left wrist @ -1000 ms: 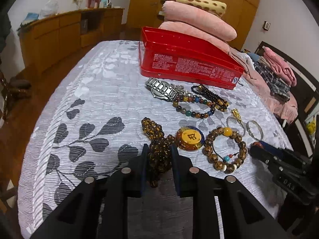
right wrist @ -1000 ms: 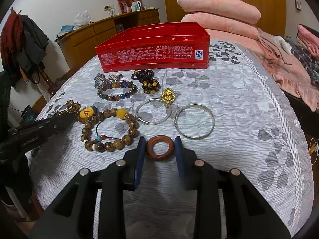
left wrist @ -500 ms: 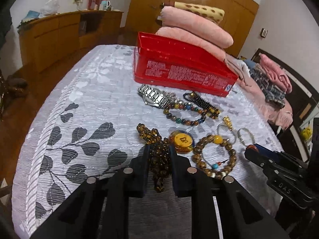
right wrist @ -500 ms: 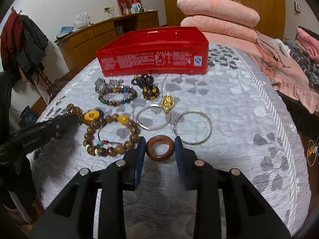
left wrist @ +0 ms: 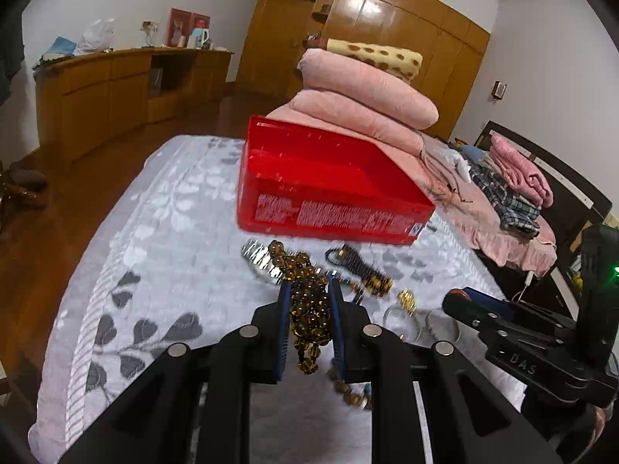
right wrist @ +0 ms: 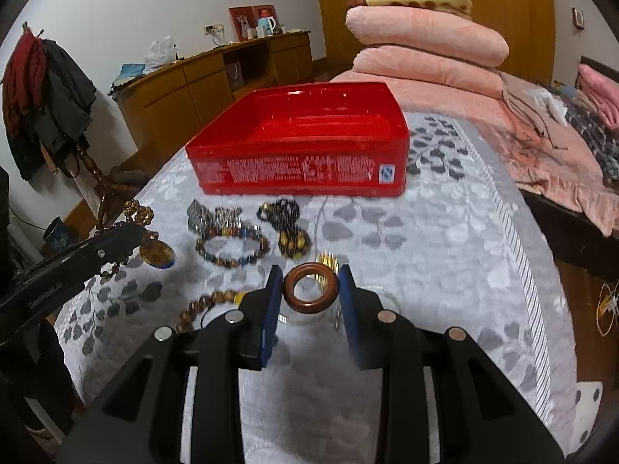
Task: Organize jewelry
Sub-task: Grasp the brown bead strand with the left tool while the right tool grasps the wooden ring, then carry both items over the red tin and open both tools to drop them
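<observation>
Since a second ago both grippers have come up off the bedspread with their catch, so the red tin now sits lower and closer in each view and you can see down into it.

Left wrist view: the left gripper [left wrist: 308,301] has just finished squeezing in on the amber bead strand [left wrist: 309,309]. The blue pads are clamped on the bunched beads, with a loop sticking out past the fingertips and a tail dangling below them. Only this view shows that tail, plus the right gripper [left wrist: 460,298] poking in from the right side. The red tin [left wrist: 332,189] is ahead of the fingertips, the watch [left wrist: 260,261] just past them, everything blurry.

Right wrist view: the right gripper [right wrist: 310,284] is clenched on the wooden ring [right wrist: 310,289], one pad on each side, ring held up between the tips. Here you see what the other view hides: the strand's round amber pendant [right wrist: 156,254] hanging under the left gripper at the left edge, and the multicolour bead bracelet [right wrist: 232,241] and dark bead bundle [right wrist: 288,226] lying sharp ahead of the fingers, before the tin. A gold charm [right wrist: 327,261] peeks out right behind the ring.
</observation>
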A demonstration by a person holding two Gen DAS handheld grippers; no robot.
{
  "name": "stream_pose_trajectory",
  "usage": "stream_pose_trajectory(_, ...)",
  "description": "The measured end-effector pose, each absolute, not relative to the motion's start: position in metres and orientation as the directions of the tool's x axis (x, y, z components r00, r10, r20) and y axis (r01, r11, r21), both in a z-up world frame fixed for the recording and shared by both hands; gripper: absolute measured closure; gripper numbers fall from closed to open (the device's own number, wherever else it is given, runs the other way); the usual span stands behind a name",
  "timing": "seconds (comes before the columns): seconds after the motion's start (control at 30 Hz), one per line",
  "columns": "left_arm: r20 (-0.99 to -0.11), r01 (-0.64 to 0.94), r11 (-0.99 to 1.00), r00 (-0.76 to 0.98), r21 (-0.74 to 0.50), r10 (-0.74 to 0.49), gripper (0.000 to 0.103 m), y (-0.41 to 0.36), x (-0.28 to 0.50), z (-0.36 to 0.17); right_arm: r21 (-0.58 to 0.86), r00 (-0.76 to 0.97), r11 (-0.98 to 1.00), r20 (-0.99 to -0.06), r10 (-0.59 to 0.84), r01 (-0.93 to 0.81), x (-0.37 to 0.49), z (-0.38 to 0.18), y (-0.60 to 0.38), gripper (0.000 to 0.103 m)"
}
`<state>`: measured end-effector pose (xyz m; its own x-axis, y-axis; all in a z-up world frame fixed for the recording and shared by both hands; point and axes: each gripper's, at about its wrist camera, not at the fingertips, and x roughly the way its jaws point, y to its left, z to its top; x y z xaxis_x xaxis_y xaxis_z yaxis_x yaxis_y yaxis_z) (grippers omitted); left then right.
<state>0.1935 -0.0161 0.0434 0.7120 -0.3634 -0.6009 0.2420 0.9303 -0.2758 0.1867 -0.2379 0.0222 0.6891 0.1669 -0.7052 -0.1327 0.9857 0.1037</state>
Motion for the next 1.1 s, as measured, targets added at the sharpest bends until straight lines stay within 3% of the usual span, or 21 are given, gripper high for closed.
stream_pose_trajectory(0.73, -0.448, 0.281, 0.910, 0.800, -0.305, -0.398, 0.084, -0.049, 0.296, 0.107, 0.141, 0.737, 0.982, -0.650, 0.187, -0.126, 0.304, 0.063, -0.244, 0.075)
stream_pose_trajectory(1.03, -0.521, 0.247, 0.913, 0.759, -0.325, -0.391, 0.084, -0.054, 0.346, 0.075, 0.147, 0.713, 0.985, -0.680, 0.167, -0.091, 0.351, 0.047, -0.250, 0.073)
stream_pose_trajectory(1.07, -0.535, 0.242, 0.914, 0.750, -0.325, -0.388, 0.084, -0.054, 0.350, 0.071, 0.147, 0.712, 0.985, -0.683, 0.164, -0.087, 0.354, 0.045, -0.250, 0.071)
stream_pose_trajectory(1.1, -0.550, 0.234, 0.916, 0.742, -0.325, -0.385, 0.084, -0.055, 0.354, 0.068, 0.144, 0.709, 0.986, -0.687, 0.159, -0.081, 0.356, 0.043, -0.250, 0.062)
